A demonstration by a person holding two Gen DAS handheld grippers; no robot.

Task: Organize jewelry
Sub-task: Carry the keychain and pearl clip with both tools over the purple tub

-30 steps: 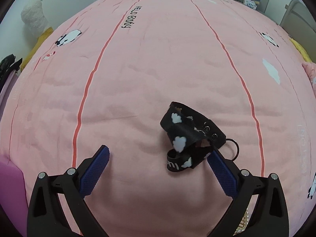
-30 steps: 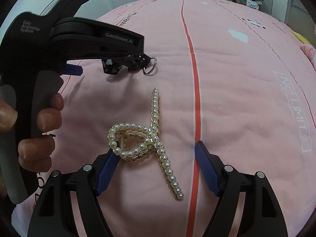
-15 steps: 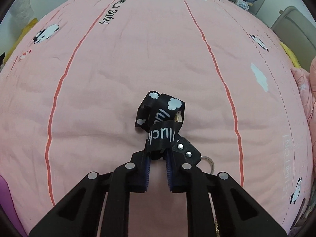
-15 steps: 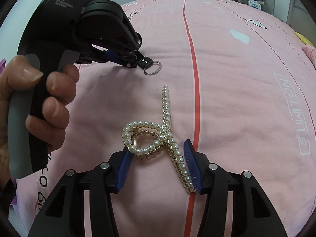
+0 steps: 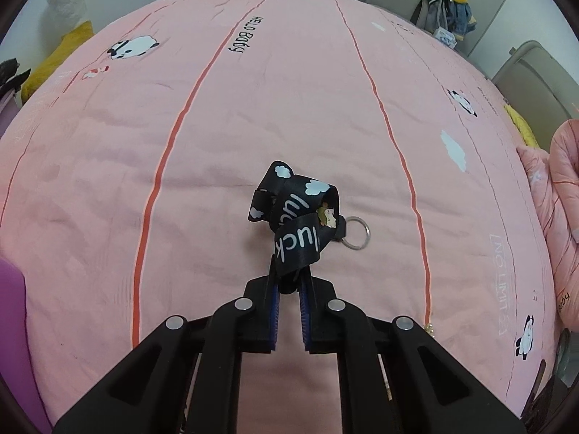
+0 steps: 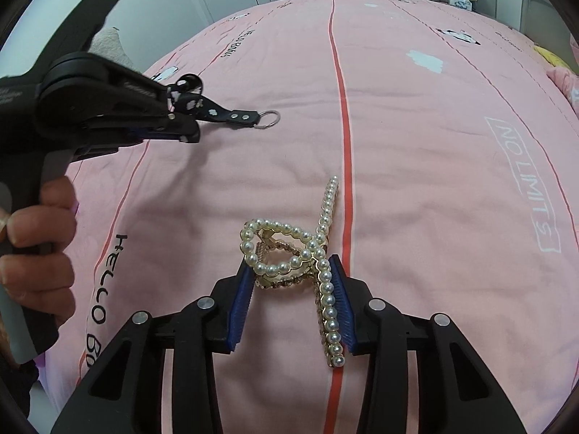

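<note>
A black lanyard strap (image 5: 300, 217) with white clouds, the word "luck" and a metal key ring (image 5: 356, 233) hangs from my left gripper (image 5: 289, 285), which is shut on it just above the pink quilt. In the right wrist view the same strap (image 6: 217, 112) sticks out of the left gripper (image 6: 186, 132) with its ring (image 6: 267, 119) at the end. A gold hair clip set with pearls (image 6: 289, 253) lies between the blue pads of my right gripper (image 6: 291, 269). Its jaws are closing, and both pads touch the clip's sides.
The pink quilt (image 5: 253, 126) with red stripes and panda prints fills both views. A purple object (image 5: 11, 307) sits at the left edge, a rolled pink duvet (image 5: 564, 217) at the right, clothes (image 5: 445, 11) at the back. A person's hand (image 6: 36, 253) grips the left gripper's handle.
My left gripper went from wide open to shut on the strap and has raised it off the quilt. My right gripper's jaws have narrowed onto the pearl clip.
</note>
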